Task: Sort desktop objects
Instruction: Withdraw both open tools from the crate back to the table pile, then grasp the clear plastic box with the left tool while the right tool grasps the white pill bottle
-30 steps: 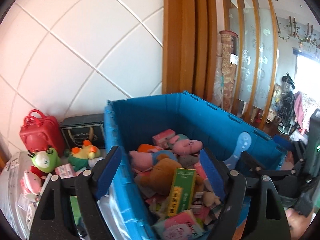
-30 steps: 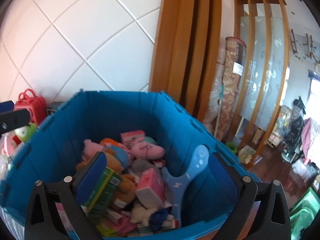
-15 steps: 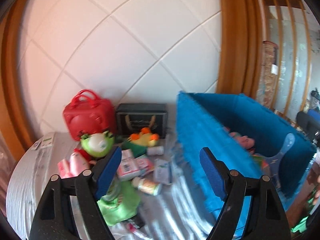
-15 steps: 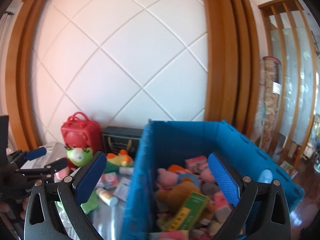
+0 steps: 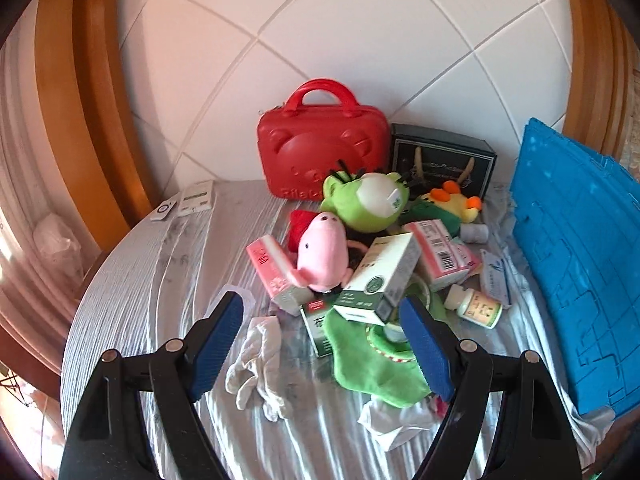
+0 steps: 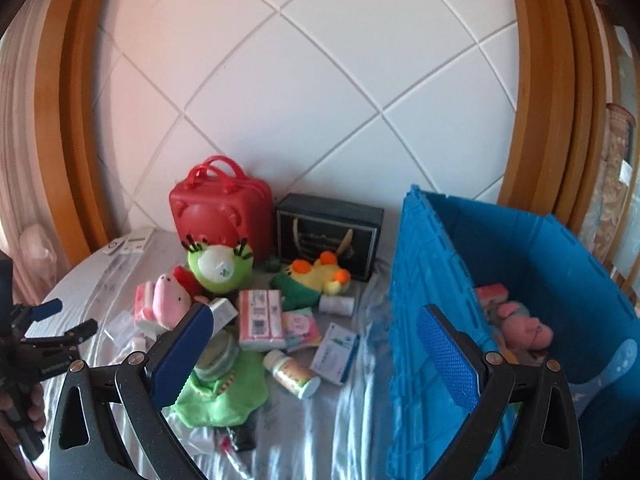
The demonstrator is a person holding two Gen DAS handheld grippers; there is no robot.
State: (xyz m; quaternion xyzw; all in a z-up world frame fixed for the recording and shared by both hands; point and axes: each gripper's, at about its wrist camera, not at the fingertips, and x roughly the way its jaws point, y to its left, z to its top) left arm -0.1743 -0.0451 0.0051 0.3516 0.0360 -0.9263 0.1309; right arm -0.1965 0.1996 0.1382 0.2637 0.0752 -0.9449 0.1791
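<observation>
Both tongs wide, empty.
I see L tongs [image 5: 320, 344] over toy pile by white box [image 5: 380, 280]; R tongs [image 6: 320, 356] near blue crate [image 6: 432, 280].

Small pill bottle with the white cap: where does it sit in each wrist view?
Left wrist: pill bottle lies right of centre, near the blue crate.
Right wrist: it lies centre-low, left of the crate.
Shared landmark: red bear case against the wall.
</observation>
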